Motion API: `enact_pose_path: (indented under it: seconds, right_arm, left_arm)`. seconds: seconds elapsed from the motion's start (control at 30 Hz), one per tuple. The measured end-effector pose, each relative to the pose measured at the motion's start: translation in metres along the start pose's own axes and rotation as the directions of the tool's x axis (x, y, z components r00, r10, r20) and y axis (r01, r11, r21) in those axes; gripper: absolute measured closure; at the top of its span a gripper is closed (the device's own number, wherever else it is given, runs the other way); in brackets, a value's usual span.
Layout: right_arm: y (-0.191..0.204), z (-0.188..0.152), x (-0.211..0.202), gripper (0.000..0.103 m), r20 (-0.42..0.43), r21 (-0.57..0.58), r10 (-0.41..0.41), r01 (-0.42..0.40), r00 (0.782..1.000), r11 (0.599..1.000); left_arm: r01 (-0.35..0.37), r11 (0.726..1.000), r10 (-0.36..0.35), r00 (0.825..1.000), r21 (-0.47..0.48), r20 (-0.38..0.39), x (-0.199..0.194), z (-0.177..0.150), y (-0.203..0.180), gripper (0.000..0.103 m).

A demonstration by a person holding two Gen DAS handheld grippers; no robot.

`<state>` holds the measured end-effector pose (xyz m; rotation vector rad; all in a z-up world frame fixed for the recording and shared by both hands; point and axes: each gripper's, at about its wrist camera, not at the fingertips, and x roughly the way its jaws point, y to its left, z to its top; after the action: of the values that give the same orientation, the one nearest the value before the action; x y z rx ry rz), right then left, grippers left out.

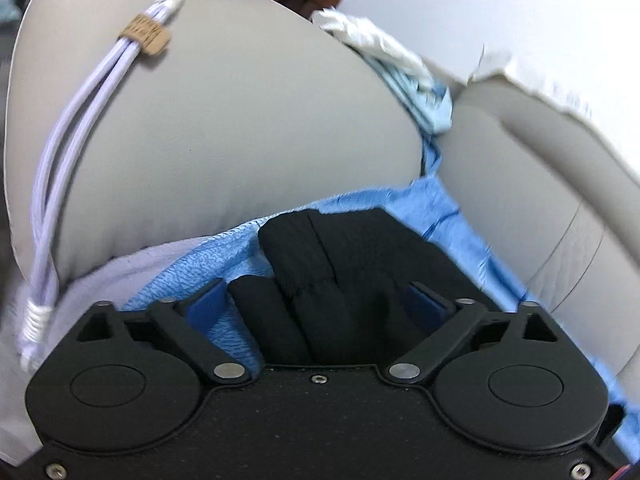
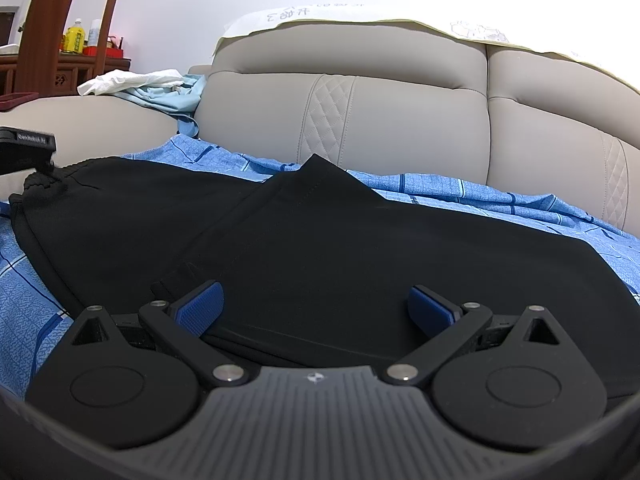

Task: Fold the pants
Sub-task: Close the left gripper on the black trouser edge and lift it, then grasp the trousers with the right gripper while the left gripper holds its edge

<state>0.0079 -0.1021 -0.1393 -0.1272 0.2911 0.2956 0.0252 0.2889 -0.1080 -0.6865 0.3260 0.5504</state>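
Observation:
Black pants (image 2: 320, 240) lie spread on a blue checked sheet (image 2: 480, 200) over the sofa seat, with one part folded over the middle. My right gripper (image 2: 316, 308) stands open at the near edge of the pants, black fabric lying between its blue pads (image 2: 200, 308). My left gripper (image 1: 316, 300) is open too, with the bunched elastic waistband of the pants (image 1: 340, 264) between its wide-apart fingers. In the right wrist view the left gripper (image 2: 28, 148) shows at the far left, right at the waistband.
The grey sofa armrest (image 1: 240, 120) rises just behind the left gripper, with a lavender cord (image 1: 80, 120) draped over it. A white cloth (image 2: 132, 78) and a light blue garment (image 2: 176, 98) lie on the armrest. The sofa backrest (image 2: 400, 120) stands behind the pants. Wooden furniture with bottles (image 2: 76, 36) is far left.

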Motion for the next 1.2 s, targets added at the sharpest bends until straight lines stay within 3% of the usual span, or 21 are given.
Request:
enact_pose_path:
  seconds: [0.23,0.3,0.33,0.37,0.4,0.47,0.5,0.53,0.57,0.6,0.67,0.77,0.87,0.97,1.03,1.1,1.2]
  right_arm:
    - [0.000,0.000,0.000,0.000,0.001,0.000,0.001,-0.001,1.000,1.000]
    - [0.000,0.000,0.000,0.000,0.002,0.000,0.001,-0.001,1.000,1.000]
    - [0.000,0.000,0.000,0.000,0.002,0.000,0.001,-0.001,1.000,1.000]
    - [0.000,0.000,0.000,0.000,0.002,0.000,0.001,-0.001,1.000,1.000]
    - [0.000,0.000,0.000,0.000,0.002,0.000,0.001,-0.001,1.000,1.000]
    - [0.000,0.000,0.000,0.000,0.001,0.000,0.001,-0.001,1.000,1.000]
    - [0.000,0.000,0.000,0.000,0.000,0.001,0.002,-0.002,1.000,1.000]
    - [-0.001,0.000,0.001,0.000,-0.004,0.003,0.002,-0.002,1.000,1.000]
    - [-0.001,0.001,0.001,0.000,-0.010,0.005,0.004,-0.004,1.000,1.000]
    - [-0.002,0.003,0.002,0.000,-0.022,0.004,0.008,-0.008,1.000,1.000]
    - [-0.006,0.009,0.003,0.000,-0.060,0.011,0.026,-0.026,0.998,1.000]
    - [-0.018,0.019,-0.004,0.000,-0.090,0.062,0.067,-0.062,0.994,0.996]
    - [-0.046,0.026,-0.024,0.000,-0.044,0.184,0.124,-0.114,0.991,0.976]
    - [-0.083,0.030,-0.042,0.000,-0.008,0.303,0.124,-0.116,0.992,0.946]
    - [-0.107,0.031,-0.053,0.000,0.014,0.361,0.065,-0.066,0.998,0.930]
    - [-0.132,0.029,-0.065,0.000,0.024,0.408,-0.014,0.003,1.000,0.913]
    - [-0.165,0.022,-0.082,0.000,0.008,0.455,-0.140,0.121,0.990,0.882]
  left_arm:
    - [-0.057,0.985,0.063,0.997,0.161,-0.034,0.011,-0.004,-0.019,0.003]
    - [-0.060,0.985,0.065,0.998,0.160,-0.027,0.010,-0.004,-0.020,0.021]
    - [-0.061,0.987,0.064,0.998,0.147,-0.022,0.009,-0.004,-0.018,0.043]
    - [-0.078,0.989,0.081,0.997,0.127,-0.017,0.009,-0.002,-0.016,0.055]
    - [-0.076,0.993,0.078,0.997,0.093,-0.018,0.009,0.000,-0.011,0.058]
    - [-0.036,0.999,0.036,0.998,0.005,-0.042,0.010,0.006,0.001,0.056]
    - [-0.019,1.000,0.018,0.998,-0.022,-0.053,0.012,0.009,0.004,0.051]
    - [0.022,0.999,-0.025,0.997,-0.041,-0.067,0.014,0.011,0.007,0.031]
    - [0.066,0.997,-0.070,0.995,-0.050,-0.078,0.017,0.013,0.008,0.020]
    - [0.055,0.997,-0.060,0.995,-0.055,-0.085,0.019,0.015,0.005,0.025]
    - [-0.059,0.998,0.055,0.994,-0.035,-0.098,0.020,0.019,-0.003,0.082]
    - [-0.031,0.999,0.030,0.998,-0.033,-0.048,0.003,0.025,-0.018,0.087]
    - [0.075,0.985,-0.082,0.996,0.153,0.037,-0.031,0.028,-0.068,0.088]
    - [0.245,0.915,-0.271,0.962,0.320,0.038,-0.067,0.017,-0.134,0.088]
    - [0.353,0.827,-0.398,0.917,0.438,0.013,-0.091,-0.002,-0.178,0.087]
    - [0.463,0.703,-0.508,0.858,0.540,-0.074,-0.110,-0.035,-0.224,0.087]
    - [0.607,0.517,-0.560,0.773,0.604,-0.297,-0.117,-0.100,-0.280,0.080]
